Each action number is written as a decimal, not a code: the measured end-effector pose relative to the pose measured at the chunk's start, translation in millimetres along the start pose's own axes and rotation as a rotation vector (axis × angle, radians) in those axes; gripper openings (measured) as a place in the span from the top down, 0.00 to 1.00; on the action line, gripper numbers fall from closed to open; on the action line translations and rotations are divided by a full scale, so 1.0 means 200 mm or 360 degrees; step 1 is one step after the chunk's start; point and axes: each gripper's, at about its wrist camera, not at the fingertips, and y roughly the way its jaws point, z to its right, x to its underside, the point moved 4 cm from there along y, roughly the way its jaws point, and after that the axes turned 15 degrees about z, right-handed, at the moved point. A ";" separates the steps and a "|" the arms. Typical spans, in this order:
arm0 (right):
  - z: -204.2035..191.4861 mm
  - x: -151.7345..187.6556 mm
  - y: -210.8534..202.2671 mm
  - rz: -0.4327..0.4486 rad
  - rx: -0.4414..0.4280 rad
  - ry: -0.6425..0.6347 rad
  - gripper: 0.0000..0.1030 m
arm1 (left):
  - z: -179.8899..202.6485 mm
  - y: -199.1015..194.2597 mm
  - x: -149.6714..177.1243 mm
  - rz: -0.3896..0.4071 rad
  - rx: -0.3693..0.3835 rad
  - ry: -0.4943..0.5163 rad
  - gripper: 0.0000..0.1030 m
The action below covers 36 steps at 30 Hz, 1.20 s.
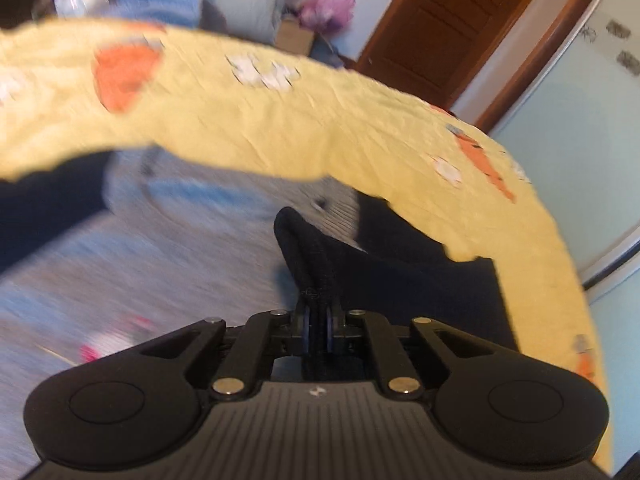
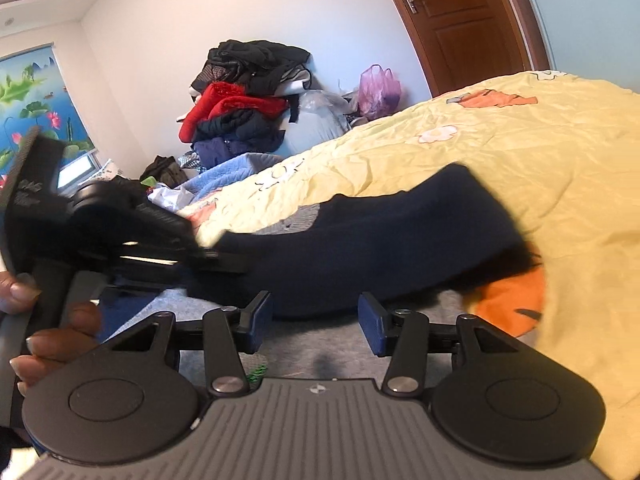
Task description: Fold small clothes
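A: What has the left gripper (image 1: pixel 318 326) got?

B: Its jaws are pinched tight on a fold of the dark garment (image 1: pixel 312 264); the blue pads (image 1: pixel 307 328) press the cloth from both sides, and a ridge of it rises straight ahead of the fingers.

A: And the right gripper (image 2: pixel 316 322)?

B: Its jaws stand partly apart with nothing between them; the pads (image 2: pixel 370 326) press on nothing, and the dark garment (image 2: pixel 360 240) lies just beyond the fingertips.

A: Where does the garment sit?

B: On a grey striped cloth (image 2: pixel 304 344) spread over the bed; past it is the yellow sheet (image 2: pixel 500 168) with orange and white prints; in the right wrist view the garment stretches across from the left gripper (image 2: pixel 224 258) towards the right, and its right end is blurred.

A: Can you see who holds the tools?

B: Only a hand (image 2: pixel 48 320) at the left edge of the right wrist view, wrapped round the left gripper's handle.

A: Anything behind?

B: A pile of clothes (image 2: pixel 248 96) against the white wall; a pink plastic bag (image 2: pixel 378 90) beside it; a brown wooden door (image 2: pixel 460 20) to the right.
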 end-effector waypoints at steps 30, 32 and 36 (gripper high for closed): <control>-0.03 -0.14 0.36 -0.0131 0.0058 -0.0032 0.41 | -0.52 -0.13 0.03 -0.0063 -0.0095 -0.0175 0.89; -0.03 -0.12 0.36 -0.0143 0.0061 -0.0022 0.41 | -0.53 -0.13 0.03 -0.0071 -0.0055 -0.0224 0.77; -0.02 -0.13 0.37 -0.0147 0.0064 -0.0005 0.41 | -0.55 -0.13 0.01 -0.0069 0.0116 -0.0368 0.27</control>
